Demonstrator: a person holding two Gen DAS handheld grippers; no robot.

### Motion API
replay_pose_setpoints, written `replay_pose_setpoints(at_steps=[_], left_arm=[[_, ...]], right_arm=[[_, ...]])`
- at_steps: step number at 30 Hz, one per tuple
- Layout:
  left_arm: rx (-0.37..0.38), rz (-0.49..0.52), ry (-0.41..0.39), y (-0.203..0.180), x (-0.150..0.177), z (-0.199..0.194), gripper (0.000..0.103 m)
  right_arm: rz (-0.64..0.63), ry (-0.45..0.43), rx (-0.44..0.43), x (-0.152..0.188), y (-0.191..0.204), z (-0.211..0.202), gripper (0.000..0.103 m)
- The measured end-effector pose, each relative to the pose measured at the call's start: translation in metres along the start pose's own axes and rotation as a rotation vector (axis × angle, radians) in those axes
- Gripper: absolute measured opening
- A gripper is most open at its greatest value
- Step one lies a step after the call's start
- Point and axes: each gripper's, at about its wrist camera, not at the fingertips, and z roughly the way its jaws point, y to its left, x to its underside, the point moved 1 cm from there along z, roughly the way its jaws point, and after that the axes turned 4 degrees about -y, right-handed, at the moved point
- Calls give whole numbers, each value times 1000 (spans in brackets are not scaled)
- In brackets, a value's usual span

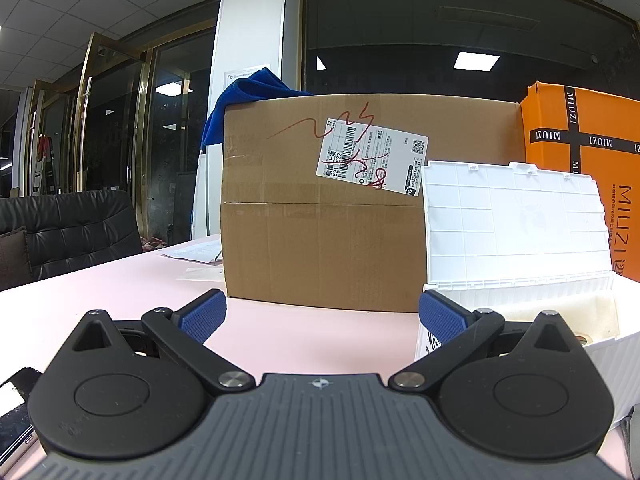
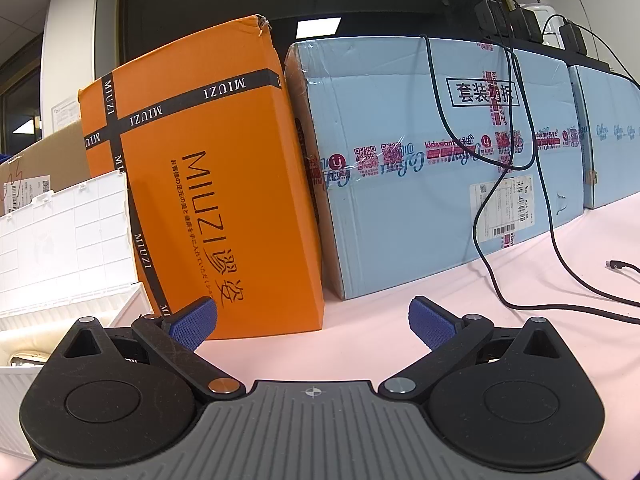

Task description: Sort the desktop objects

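My left gripper (image 1: 320, 312) is open over the pink table, nothing between its blue pads. To its right stands a white plastic storage box (image 1: 612, 348) with its ribbed lid (image 1: 516, 220) raised; a small object shows inside near the rim. My right gripper (image 2: 312, 320) is also open and empty, low over the table. The same white box (image 2: 132, 304) lies at its left, lid (image 2: 68, 236) up, with a shiny metallic object (image 2: 28, 358) inside.
A brown cardboard box (image 1: 320, 220) with a blue cloth (image 1: 248, 96) on top stands ahead. An orange MIUZI box (image 2: 200, 184) and light blue cartons (image 2: 432, 168) line the back. Black cables (image 2: 560, 280) trail on the table at right. A phone (image 1: 16, 416) lies at near left.
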Motion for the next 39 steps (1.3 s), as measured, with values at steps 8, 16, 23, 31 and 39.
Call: replay_pose_setpoints(at_steps=[8, 16, 23, 31, 39], left_arm=[[-1, -1, 0, 2, 0, -3, 103], [-2, 0, -1, 2, 0, -3, 103], [-3, 0, -2, 3, 0, -5, 103], [-3, -1, -1, 1, 0, -2, 103], [-5, -4, -4, 2, 1, -4, 103]], right_arm=[[-1, -1, 0, 0, 0, 0, 103], [-3, -3, 1, 1, 1, 0, 103], [-3, -4, 0, 0, 1, 2, 103], [-4, -3, 0, 0, 1, 2, 103], [-2, -6, 0, 0, 1, 1, 103]])
